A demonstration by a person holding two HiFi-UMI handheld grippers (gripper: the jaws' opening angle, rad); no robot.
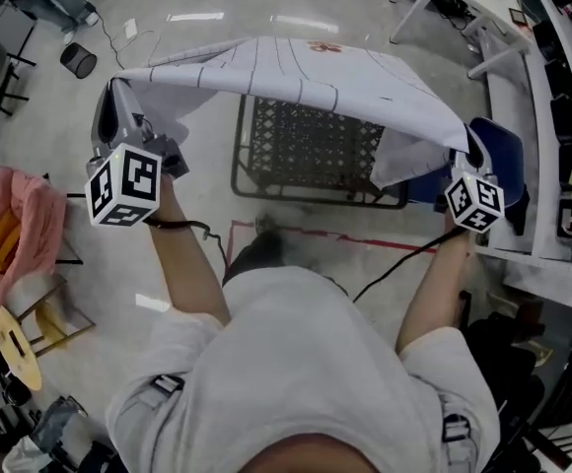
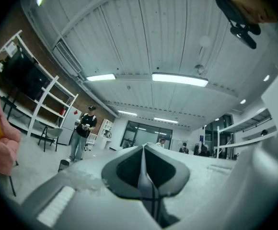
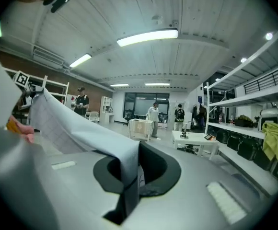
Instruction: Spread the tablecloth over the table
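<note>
Pale concrete floor fills the head view, crossed by a red tape line (image 1: 296, 231), with a pink cloth (image 1: 18, 227) heaped at the left and a blue chair (image 1: 504, 154) at the right. Between them stands the worktop (image 1: 311, 148), a dark frame with a lattice top. The tablecloth (image 1: 296, 67), white with thin dark lines, hangs in the air above it, stretched between the left tool (image 1: 118, 97) and the right tool (image 1: 466, 161), one at each near corner. Its long axis runs left to right, across the person's front. The worktop lies below and ahead of both tools, about midway between them, so neither hand looks clearly nearer. The far part of the cloth hides the worktop's far edge, while the near part of the lattice shows bare under the raised hem. By my reading, the coming move calls for both corners to go down together. In the left gripper view, under a ribbed ceiling with light strips (image 2: 179, 79) and beside open shelving (image 2: 43, 99), the jaws are pressed together on a thin fold of the cloth. In the right gripper view, with white tables (image 3: 196, 139) and standing people far off, the jaws are likewise clamped on the cloth, which rises from them to the left.
</note>
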